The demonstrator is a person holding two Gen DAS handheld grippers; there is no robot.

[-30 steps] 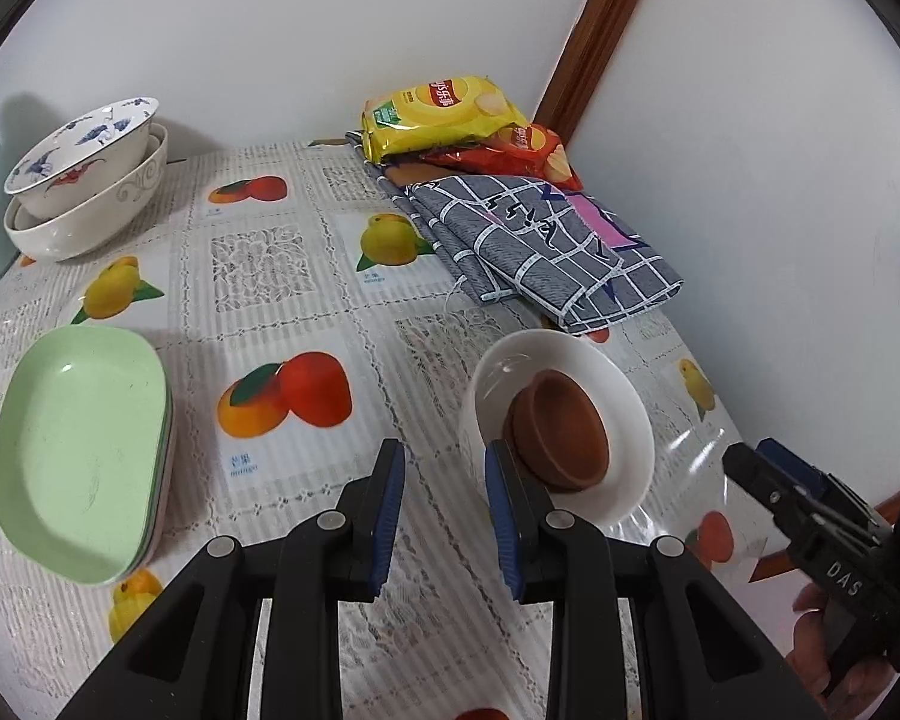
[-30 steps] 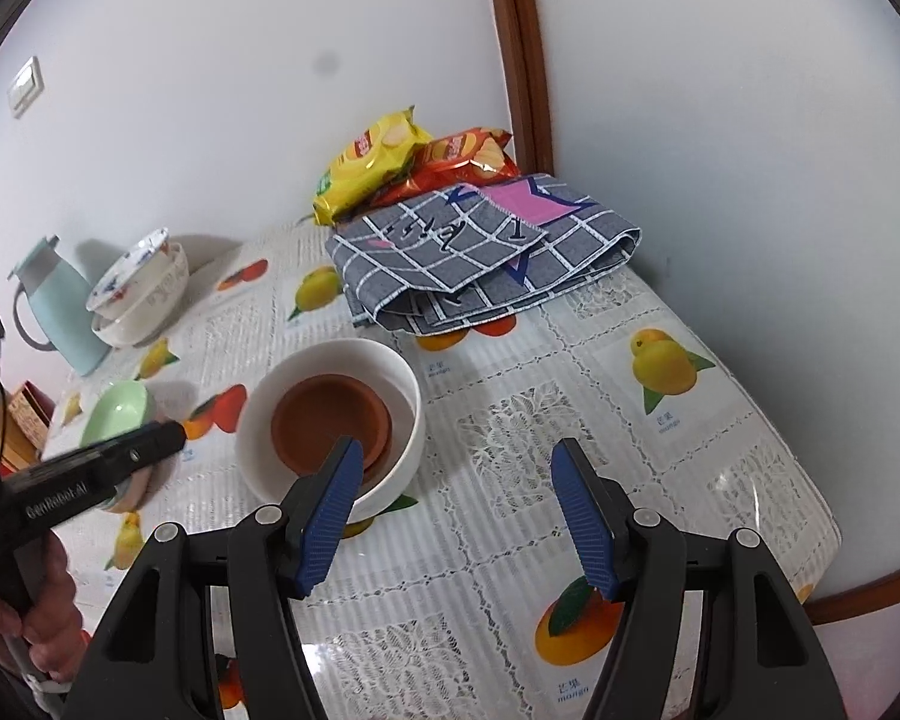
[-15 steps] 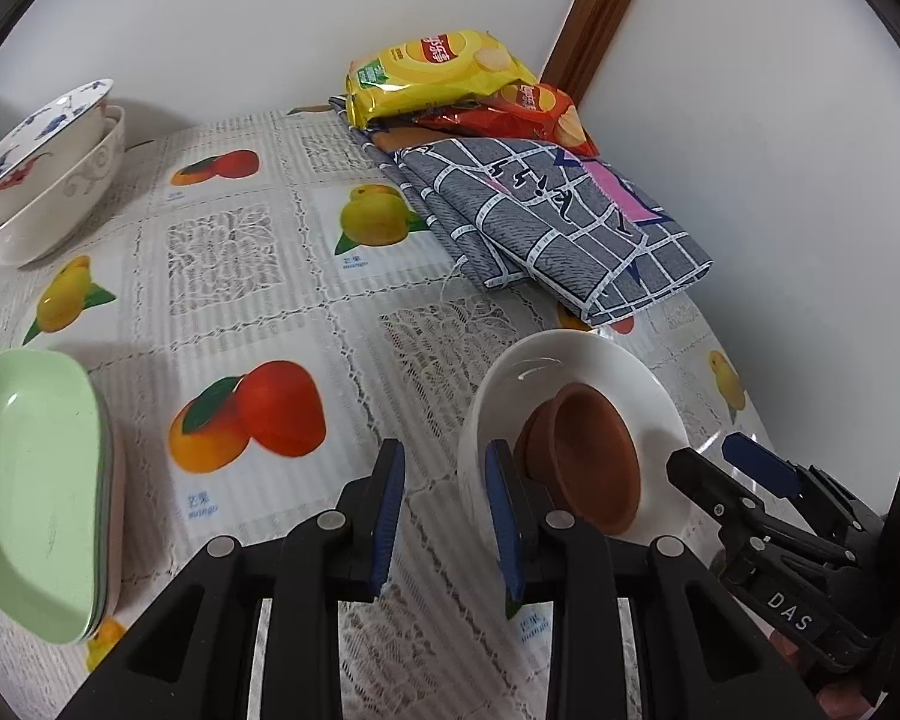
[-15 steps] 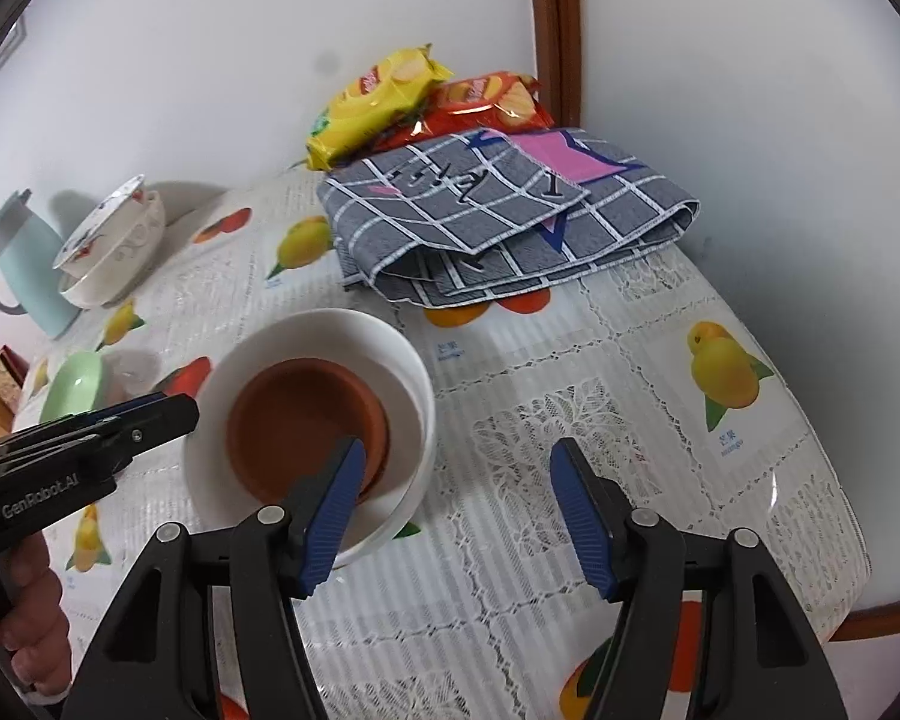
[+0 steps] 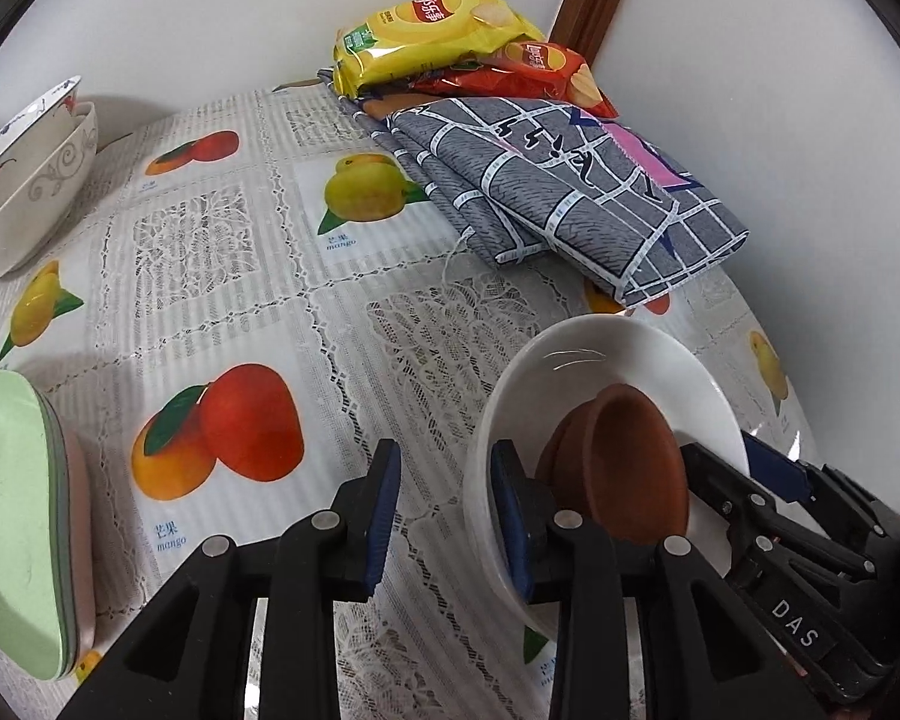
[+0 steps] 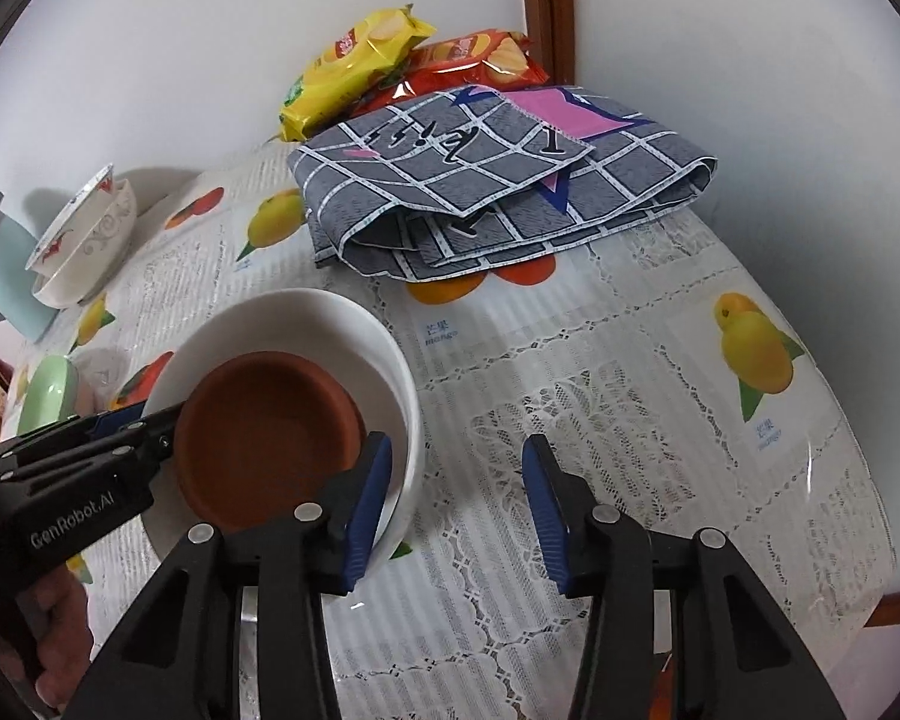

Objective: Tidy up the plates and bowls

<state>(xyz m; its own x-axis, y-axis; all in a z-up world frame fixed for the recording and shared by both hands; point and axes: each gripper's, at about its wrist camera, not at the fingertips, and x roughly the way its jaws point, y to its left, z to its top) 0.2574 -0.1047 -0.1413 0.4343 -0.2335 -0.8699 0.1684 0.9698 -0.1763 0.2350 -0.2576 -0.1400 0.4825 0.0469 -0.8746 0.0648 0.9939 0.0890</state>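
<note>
A wide white ceramic bowl (image 6: 306, 324) sits on the fruit-printed lace tablecloth (image 6: 600, 396) with a shallow terracotta-brown clay dish (image 6: 264, 432) nested inside it, and both grippers are at its rim from opposite sides. The left gripper (image 5: 444, 504) has its blue-padded jaws partly open, one finger outside the bowl's wall and the other just inside it, straddling the rim without visibly pinching it. The right gripper (image 6: 456, 504) is spread wider, its left finger inside the bowl beside the brown dish and its right finger out over bare cloth; it holds nothing that I can see. As for progress, some sorting looks done: pale green oval plastic plates (image 5: 12, 516) lie stacked at the table's left edge, and two patterned white porcelain bowls (image 5: 24, 180) are nested near the back wall (a light blue jug (image 6: 12, 276) stands beside them in the right wrist view). What seems left is this white bowl and its brown dish, which probably need separating or carrying to the matching stacks. A folded grey checked cloth (image 6: 498, 180) and yellow and red crisp packets (image 5: 450, 42) fill the far corner, well apart from the crockery.
</note>
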